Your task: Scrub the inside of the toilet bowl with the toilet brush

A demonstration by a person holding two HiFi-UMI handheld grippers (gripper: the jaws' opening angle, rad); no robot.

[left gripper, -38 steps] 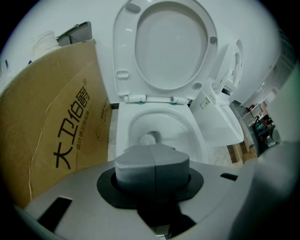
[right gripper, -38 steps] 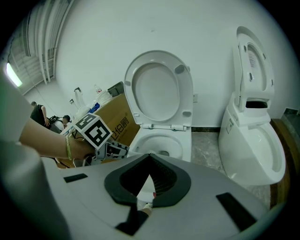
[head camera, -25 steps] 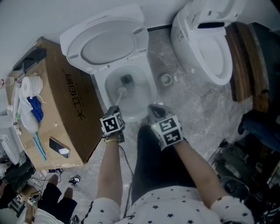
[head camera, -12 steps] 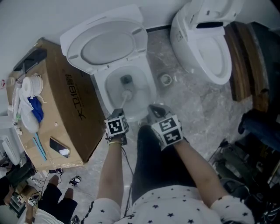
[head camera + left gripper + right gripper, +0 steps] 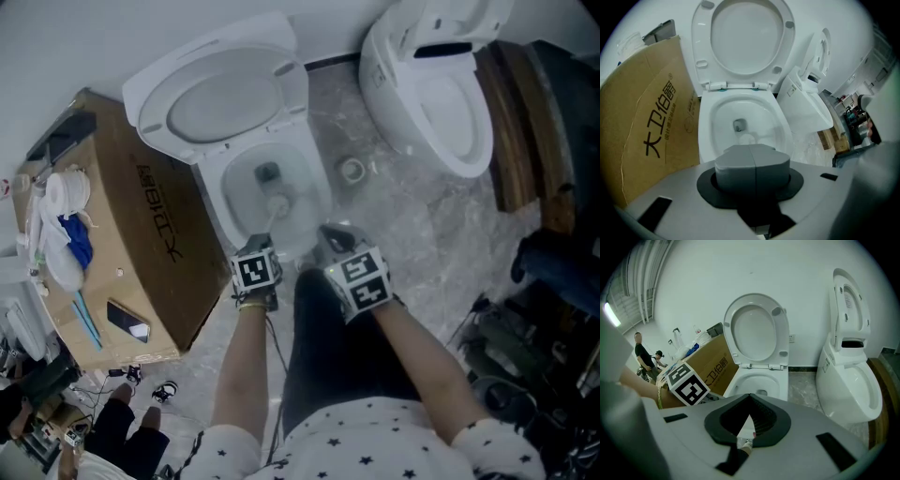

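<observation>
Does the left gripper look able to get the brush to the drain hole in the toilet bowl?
Probably yes. The seat is up, the toilet bowl open, and the left gripper, shut on the toilet brush, has its head just short of the drain hole, nothing between them.

The white toilet bowl (image 5: 212, 192) stands open, its seat (image 5: 148, 98) tipped up behind it, with a dark drain at the bottom. The toilet brush (image 5: 277, 203) slants down into the bowl from the left gripper (image 5: 260, 242). Its pale head sits low beside the drain, seemingly touching the porcelain.
</observation>
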